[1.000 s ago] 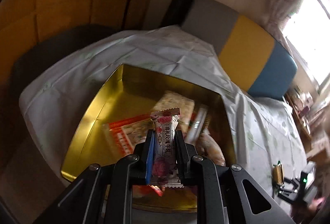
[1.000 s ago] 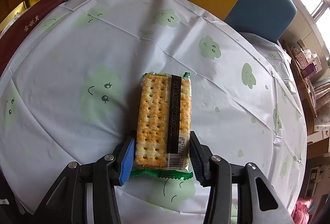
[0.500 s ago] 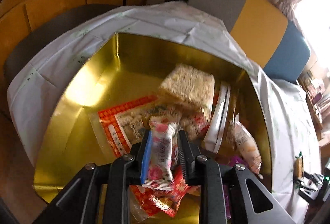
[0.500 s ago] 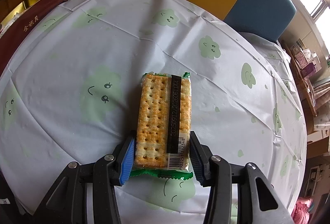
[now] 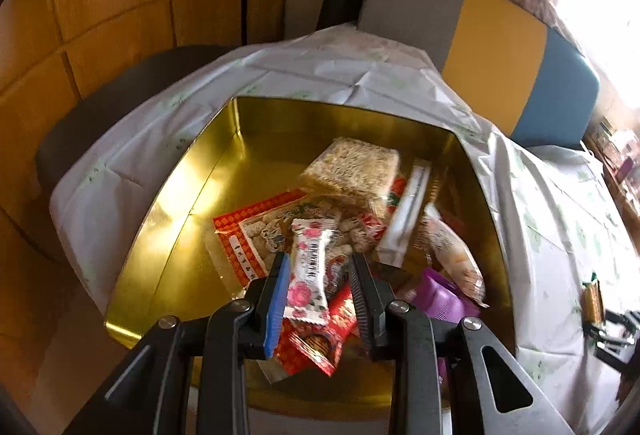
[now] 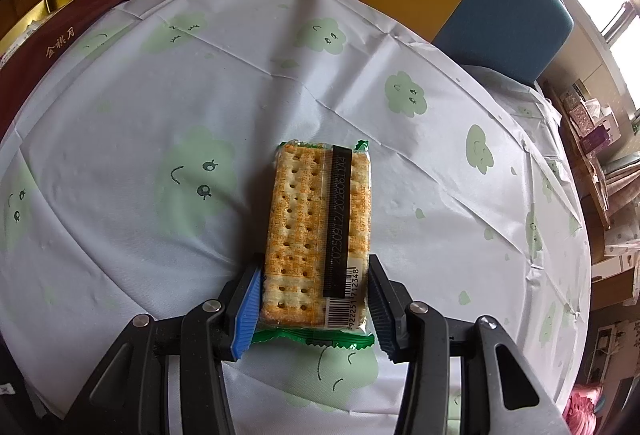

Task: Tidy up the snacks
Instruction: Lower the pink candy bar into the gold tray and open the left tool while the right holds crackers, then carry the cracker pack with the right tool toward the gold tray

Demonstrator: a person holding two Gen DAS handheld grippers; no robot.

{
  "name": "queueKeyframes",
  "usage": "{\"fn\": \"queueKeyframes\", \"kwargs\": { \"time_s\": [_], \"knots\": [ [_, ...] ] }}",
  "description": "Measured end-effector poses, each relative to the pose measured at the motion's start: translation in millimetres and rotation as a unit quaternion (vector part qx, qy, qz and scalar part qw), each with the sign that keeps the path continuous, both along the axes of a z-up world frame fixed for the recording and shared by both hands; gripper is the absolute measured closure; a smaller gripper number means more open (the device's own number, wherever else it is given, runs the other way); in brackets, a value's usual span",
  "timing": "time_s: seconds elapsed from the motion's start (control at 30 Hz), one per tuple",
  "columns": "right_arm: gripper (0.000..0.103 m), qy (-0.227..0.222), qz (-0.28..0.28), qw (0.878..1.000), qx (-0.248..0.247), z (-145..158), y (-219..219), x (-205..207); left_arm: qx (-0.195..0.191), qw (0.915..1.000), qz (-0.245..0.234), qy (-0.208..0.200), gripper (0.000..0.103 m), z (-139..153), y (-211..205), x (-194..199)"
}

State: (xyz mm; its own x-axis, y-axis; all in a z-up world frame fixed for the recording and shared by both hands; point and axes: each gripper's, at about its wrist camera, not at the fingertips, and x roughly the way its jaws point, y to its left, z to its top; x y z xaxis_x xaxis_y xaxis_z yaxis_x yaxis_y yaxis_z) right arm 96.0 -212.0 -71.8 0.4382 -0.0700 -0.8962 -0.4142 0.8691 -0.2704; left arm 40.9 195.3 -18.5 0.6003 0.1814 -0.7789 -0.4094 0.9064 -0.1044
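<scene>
- Left claw (image 5: pixel 320 295) over the gold tin (image 5: pixel 180 195), jaws spread wide; pink rose-print candy bar (image 5: pixel 309 267) leaning on the blue pad, clear gap to the right jaw. Apparently released, not gripped.
- Tin near one edge of the tabletop (image 5: pixel 320 75), already piled: puffed-rice block (image 5: pixel 352 167), red packet of nut brittle (image 5: pixel 256 239), white stick pack (image 5: pixel 404 215), purple wrapper (image 5: pixel 444 295), orange-tinted pouch (image 5: pixel 452 251). Left half of tin floor bare.
- Right claw (image 6: pixel 314 299) well away over the middle of the tabletop, jaws at moderate width, pressed on both long sides of the cracker pack (image 6: pixel 320 231) at its near end. Far end of pack possibly resting on the cloth; cannot tell.
- Maroon lid (image 6: pixel 60 43) lying by the far left edge, right view.
- Risks, judged: candy bar clinging to the ribbed blue pad and dragged out on withdrawal; bar sliding off the heap toward the tin's near rim.
- Cracker pack held only at one end: likely to droop or pivot on lift; hard squeeze likely to crack the crackers.
- Glossy, creased tablecloth: snag possible under a low claw.
</scene>
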Motion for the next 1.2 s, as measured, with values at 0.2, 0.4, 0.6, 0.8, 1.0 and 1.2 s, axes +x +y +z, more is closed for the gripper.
{"fn": "queueKeyframes", "kwargs": {
  "time_s": [0.2, 0.4, 0.6, 0.8, 1.0, 1.2],
  "knots": [
    [0.054, -0.001, -0.001, 1.000, -0.001, 0, 0, -1, 0.017, 0.9997, -0.016, -0.013, 0.072, 13, -18, -9],
    [0.055, 0.000, -0.002, 1.000, 0.000, 0, 1, -1, 0.024, 0.9992, -0.027, -0.013, 0.072, 17, -29, -14],
    [0.055, 0.002, -0.005, 1.000, 0.003, 1, 0, 0, 0.025, 0.9991, -0.033, -0.010, 0.072, 14, -34, -17],
    [0.055, 0.017, -0.027, 0.999, 0.018, 1, -5, 8, 0.034, 0.9986, -0.040, -0.011, 0.072, 12, -38, -20],
    [0.055, 0.053, -0.080, 0.995, 0.037, 2, -12, 23, 0.032, 0.9988, -0.037, -0.008, 0.071, 7, -35, -22],
    [0.055, 0.051, -0.113, 0.992, 0.034, 4, -6, 24, 0.029, 0.9989, -0.034, -0.014, 0.071, 6, -29, -26]
  ]
}}
